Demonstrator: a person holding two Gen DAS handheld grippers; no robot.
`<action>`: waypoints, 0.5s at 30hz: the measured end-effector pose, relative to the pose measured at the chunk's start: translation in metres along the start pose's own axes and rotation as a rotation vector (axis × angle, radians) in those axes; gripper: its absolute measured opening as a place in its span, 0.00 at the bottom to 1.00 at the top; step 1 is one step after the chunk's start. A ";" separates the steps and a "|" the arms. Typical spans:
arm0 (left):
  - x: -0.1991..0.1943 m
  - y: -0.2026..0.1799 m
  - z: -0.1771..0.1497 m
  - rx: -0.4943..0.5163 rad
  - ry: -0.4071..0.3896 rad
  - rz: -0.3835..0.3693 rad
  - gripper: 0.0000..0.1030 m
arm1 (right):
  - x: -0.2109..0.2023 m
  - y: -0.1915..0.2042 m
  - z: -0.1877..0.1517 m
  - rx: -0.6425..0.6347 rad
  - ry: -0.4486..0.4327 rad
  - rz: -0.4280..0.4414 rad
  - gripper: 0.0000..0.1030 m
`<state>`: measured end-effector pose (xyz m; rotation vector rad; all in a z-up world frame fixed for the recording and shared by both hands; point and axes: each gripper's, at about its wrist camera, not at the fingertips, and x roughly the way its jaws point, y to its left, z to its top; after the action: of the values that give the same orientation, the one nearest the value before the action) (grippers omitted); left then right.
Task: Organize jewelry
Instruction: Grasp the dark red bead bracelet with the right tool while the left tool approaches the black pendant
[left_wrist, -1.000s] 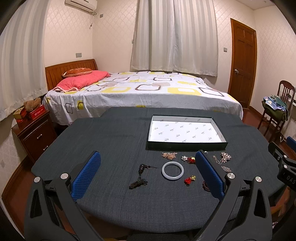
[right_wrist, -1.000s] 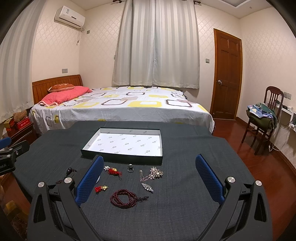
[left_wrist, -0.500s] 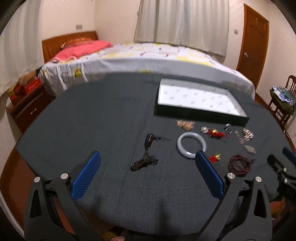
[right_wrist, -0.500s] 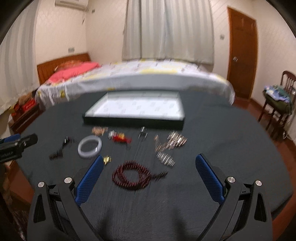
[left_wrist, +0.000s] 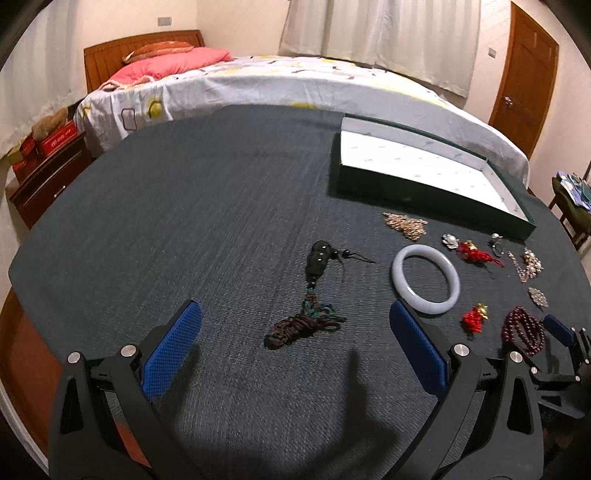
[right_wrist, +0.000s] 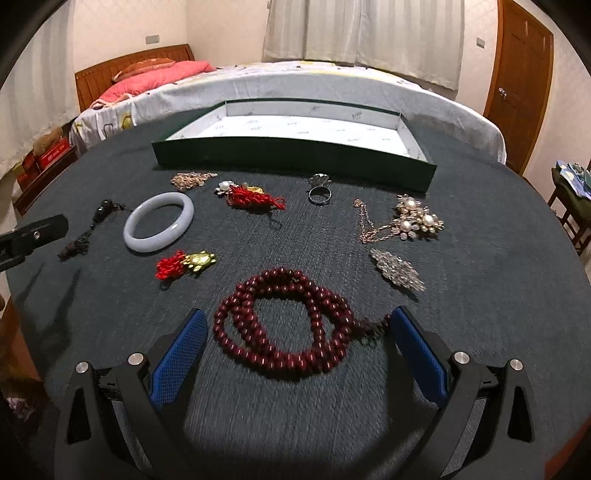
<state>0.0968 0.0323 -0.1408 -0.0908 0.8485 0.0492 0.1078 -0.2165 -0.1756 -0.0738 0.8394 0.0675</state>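
Filling only the right view, dark red beads (right_wrist: 284, 325) sit between right claw (right_wrist: 295, 354) pads.

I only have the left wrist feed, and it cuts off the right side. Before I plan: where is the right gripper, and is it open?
Observer: The right gripper is open and holds nothing. Its jaws stand on either side of the dark red bead necklace.
Operator: Do any beads touch a pad?
Observer: The necklace's tail end runs up to the right-hand pad. I cannot tell whether they touch.
Operator: And the small ring near the green box?
Observer: The ring sits just in front of the green box, apart from its front wall. It has a silvery, flower-like top.
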 end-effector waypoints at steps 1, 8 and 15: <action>0.002 0.000 0.000 -0.002 0.005 -0.002 0.96 | 0.002 0.001 0.003 -0.005 0.002 -0.004 0.94; 0.012 -0.003 0.001 0.013 0.029 -0.010 0.96 | 0.001 -0.001 0.002 -0.011 -0.014 0.000 0.84; 0.020 -0.011 0.012 0.047 0.026 -0.002 0.96 | -0.004 -0.005 0.003 -0.007 -0.032 0.045 0.37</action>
<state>0.1201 0.0222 -0.1473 -0.0478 0.8753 0.0260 0.1079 -0.2213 -0.1702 -0.0606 0.8086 0.1140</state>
